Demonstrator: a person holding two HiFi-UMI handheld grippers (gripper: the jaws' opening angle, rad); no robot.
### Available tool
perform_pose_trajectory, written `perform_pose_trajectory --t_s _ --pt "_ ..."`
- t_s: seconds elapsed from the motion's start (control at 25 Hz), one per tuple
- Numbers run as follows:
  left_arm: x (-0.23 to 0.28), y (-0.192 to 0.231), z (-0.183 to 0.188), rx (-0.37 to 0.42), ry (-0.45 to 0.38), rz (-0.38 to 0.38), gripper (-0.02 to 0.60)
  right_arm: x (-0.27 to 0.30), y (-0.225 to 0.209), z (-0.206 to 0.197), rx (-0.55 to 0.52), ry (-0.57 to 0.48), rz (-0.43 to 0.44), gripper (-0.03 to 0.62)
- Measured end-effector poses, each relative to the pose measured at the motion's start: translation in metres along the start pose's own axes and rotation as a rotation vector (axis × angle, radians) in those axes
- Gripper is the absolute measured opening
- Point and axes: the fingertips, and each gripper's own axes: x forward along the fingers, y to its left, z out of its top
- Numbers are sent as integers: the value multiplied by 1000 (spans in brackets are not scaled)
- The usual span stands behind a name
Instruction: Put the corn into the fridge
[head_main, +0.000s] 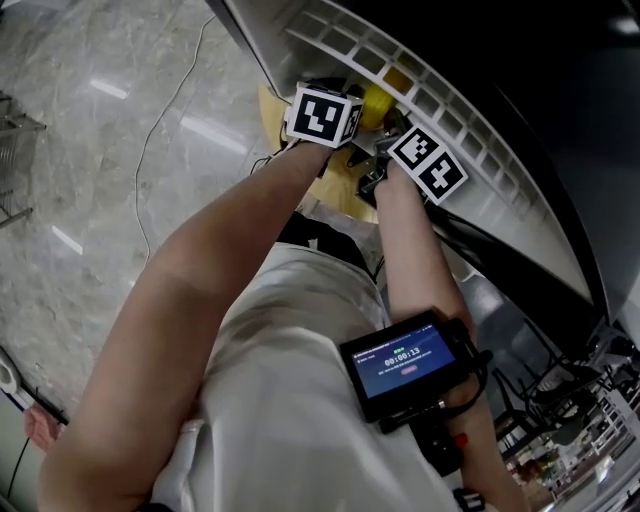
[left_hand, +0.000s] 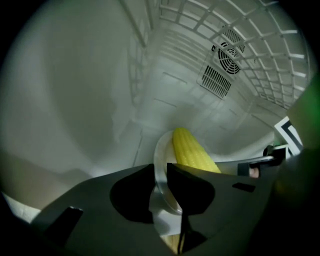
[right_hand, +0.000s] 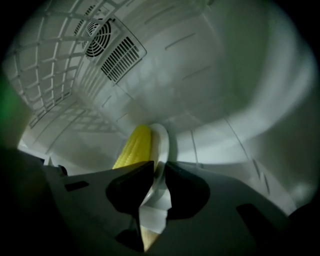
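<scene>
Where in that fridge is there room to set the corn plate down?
The fridge floor lies bare ahead of the plate, toward the back wall's fan vent, and beside the side wall. Crowded: around the corn, where the left gripper and right gripper clamp the rim, under the wire shelf.

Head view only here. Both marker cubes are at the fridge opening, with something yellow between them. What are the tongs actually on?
Observer: Both are clamped on the rim of one round white plate. The left gripper has one edge and the right gripper has the opposite edge.
Operator: And the yellow thing?
Observer: A yellow corn cob lying on that plate, in neither set of tongs.
Operator: How far in?
Observer: The plate is inside the white compartment, with the round fan grille on the wall ahead. I cannot tell whether the plate rests on anything yet.
</scene>
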Motion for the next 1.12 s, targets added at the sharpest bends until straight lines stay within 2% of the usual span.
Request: perform_pose_trajectory --t_s 0.08,0.24,0.36,0.52,0.68,0.84,0.96,1.04,1.12 --pt "0 1 2 14 0 0 61 0 1 1 -5 -4 -3 55" --pt "1 3 3 101 14 33 76 1 2 0 -22 -7 -12 55" --pt "-3 8 5 95 3 54 114 -3 3 2 -56 -16 -23 67" --pt "-23 7 5 91 -39 55 117 -17 2 3 -88 -44 -47 97" --pt "-34 6 5 122 -82 32 117 -19 -3 5 -108 -84 -48 97" --pt "-53 -2 2 206 -96 -8 117 -30 7 8 -160 -125 -34 95" --pt "-61 -3 -3 209 -103 -26 117 -34 11 8 -180 -146 -16 94" --pt "-64 -1 -6 203 -108 -28 115 -36 10 7 -189 -151 -11 52" --pt "-68 2 -11 201 -111 -27 115 -37 7 5 -190 -154 -8 38"
